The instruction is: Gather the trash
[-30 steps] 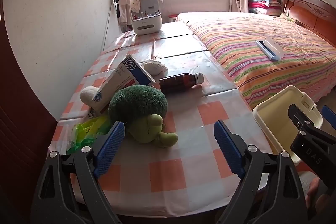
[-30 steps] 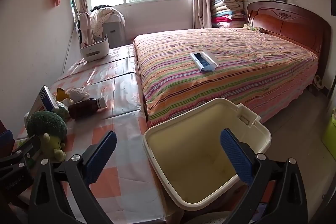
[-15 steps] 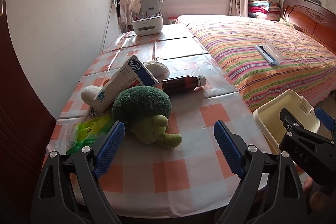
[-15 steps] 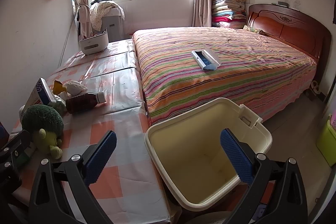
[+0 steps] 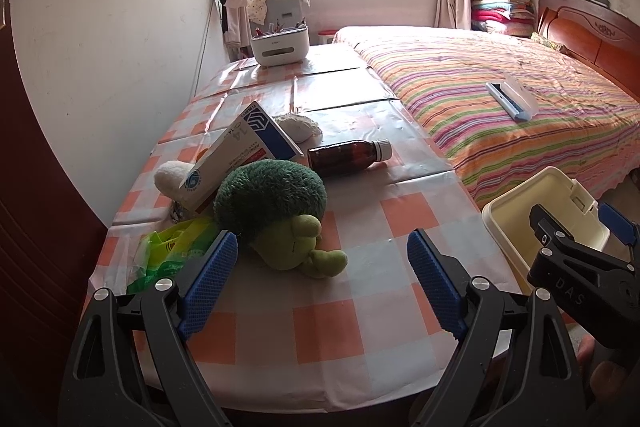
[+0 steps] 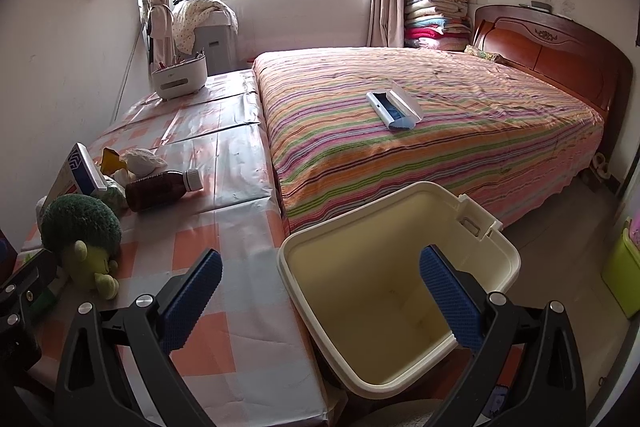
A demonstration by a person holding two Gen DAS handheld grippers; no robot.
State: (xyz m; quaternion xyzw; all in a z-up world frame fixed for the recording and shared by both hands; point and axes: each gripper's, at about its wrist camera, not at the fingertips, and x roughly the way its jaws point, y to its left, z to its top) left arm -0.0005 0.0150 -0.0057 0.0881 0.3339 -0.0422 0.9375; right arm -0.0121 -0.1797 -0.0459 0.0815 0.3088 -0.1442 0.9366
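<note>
A brown medicine bottle [image 5: 347,157] with a white cap lies on the checked table [image 5: 360,291]; it also shows in the right wrist view [image 6: 160,185]. Beside it are a white and blue carton [image 5: 236,157], crumpled white paper [image 5: 298,126], a green plastic bag [image 5: 170,253] and a green plush toy [image 5: 280,211]. A cream bin [image 6: 400,287] stands open and empty at the table's right edge. My left gripper [image 5: 320,277] is open and empty over the table's near edge. My right gripper [image 6: 320,301] is open and empty above the bin's rim.
A white caddy [image 5: 280,45] stands at the table's far end. A striped bed [image 6: 420,123] lies right of the table with a grey-blue case [image 6: 394,109] on it. A green box [image 6: 624,275] sits on the floor at far right.
Both grippers have risen and tilted a little, so the table and bin sit slightly lower in view. Both stay open. No object has moved.
</note>
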